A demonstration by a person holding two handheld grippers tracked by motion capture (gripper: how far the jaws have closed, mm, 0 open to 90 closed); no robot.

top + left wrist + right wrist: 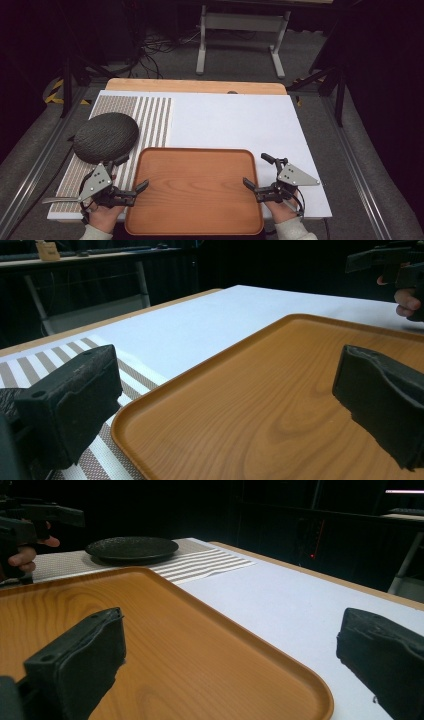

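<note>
Jaws: we hold left gripper (131, 192) and right gripper (260, 186) spread wide, straddling tray (195, 190) edges at 9 and 3 o'clock.
Risk: uneven clamping could tip it.

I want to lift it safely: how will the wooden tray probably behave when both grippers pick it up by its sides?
The wooden tray looks rigid, so it probably will not sag. Its surface looks smooth, so the pads may slip on the low rim. It is wide and carries nothing, so it is likely light but may tilt if the left gripper and right gripper rise unevenly.

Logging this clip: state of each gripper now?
Left gripper: open, holding nothing, at the tray's left edge.
Right gripper: open, holding nothing, at its right edge.
</note>
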